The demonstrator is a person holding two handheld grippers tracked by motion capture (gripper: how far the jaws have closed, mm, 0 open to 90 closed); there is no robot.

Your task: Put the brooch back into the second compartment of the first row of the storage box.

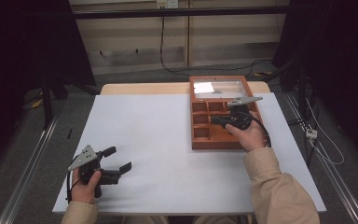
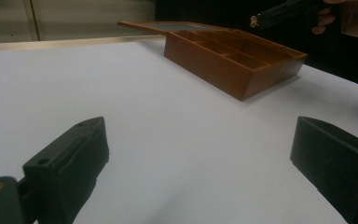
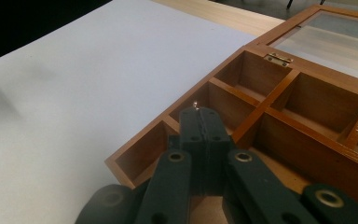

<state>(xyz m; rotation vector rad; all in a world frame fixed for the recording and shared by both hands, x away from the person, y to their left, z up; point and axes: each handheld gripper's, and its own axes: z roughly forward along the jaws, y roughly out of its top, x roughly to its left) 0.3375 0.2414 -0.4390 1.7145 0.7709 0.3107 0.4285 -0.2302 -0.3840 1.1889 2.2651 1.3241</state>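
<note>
The right tongs (image 3: 200, 112) are pinched shut on a tiny shiny thing (image 3: 195, 105), just over a little slot of the wooden box (image 1: 200, 140). It could slip out and get lost in the wrong slot. The left tongs (image 1: 120, 160) rest wide open with nothing in them on the white table (image 1: 168, 140). The room behind is dark.
</note>
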